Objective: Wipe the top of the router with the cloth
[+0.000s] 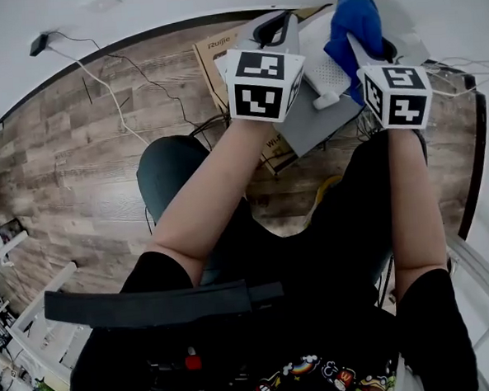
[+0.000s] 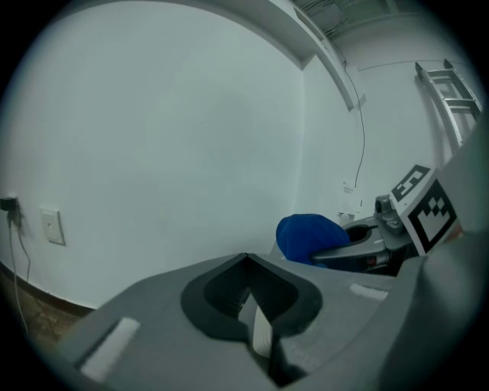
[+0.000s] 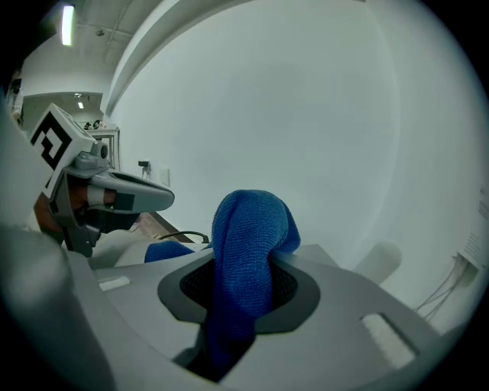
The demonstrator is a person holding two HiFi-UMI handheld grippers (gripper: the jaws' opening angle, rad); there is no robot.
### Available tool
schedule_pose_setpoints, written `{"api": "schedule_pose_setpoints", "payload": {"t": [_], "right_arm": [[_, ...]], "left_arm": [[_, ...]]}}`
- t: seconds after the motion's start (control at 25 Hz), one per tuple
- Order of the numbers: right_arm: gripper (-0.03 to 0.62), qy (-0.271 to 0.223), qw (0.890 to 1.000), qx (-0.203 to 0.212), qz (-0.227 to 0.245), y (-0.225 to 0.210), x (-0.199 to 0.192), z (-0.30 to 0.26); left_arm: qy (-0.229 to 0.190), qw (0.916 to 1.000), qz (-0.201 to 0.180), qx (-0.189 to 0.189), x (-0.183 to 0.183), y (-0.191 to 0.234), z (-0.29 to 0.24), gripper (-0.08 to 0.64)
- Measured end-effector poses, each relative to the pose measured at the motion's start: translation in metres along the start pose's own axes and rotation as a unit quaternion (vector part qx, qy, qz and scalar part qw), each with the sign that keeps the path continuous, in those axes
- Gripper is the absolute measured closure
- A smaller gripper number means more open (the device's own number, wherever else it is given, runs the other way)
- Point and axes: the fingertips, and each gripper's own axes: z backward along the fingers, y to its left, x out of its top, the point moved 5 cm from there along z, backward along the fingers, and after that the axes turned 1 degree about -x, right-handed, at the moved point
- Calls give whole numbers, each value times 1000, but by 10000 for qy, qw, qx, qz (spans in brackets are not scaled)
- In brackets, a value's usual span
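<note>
My right gripper point(image 1: 365, 36) is shut on a blue cloth point(image 1: 352, 14), which bulges up out of its jaws point(image 3: 248, 244). A white router point(image 1: 329, 75) lies on a grey top point(image 1: 310, 120), just beneath the cloth and between the two grippers. My left gripper point(image 1: 274, 30) hangs to the router's left, its jaws shut with nothing between them point(image 2: 254, 309). From the left gripper view the cloth point(image 2: 309, 237) and the right gripper point(image 2: 367, 248) show off to the right. Both views from the grippers face a bare white wall.
A cardboard box point(image 1: 217, 56) lies on the wood floor point(image 1: 77, 159) beside the grey top. Cables point(image 1: 110, 95) run across the floor from a wall plug. The person's knees and a dark round seat point(image 1: 165, 175) fill the middle below the arms.
</note>
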Motion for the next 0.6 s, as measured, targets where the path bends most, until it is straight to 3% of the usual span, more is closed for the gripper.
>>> {"api": "schedule_pose_setpoints", "payload": {"t": [0.24, 0.6], "right_arm": [[466, 168, 9995, 165, 219, 3, 25, -37], [466, 345, 9928, 878, 732, 46, 46, -52]], "left_arm": [[-48, 9999, 43, 124, 3, 15, -1, 560], [-110, 9994, 156, 296, 5, 33, 8, 560]]}}
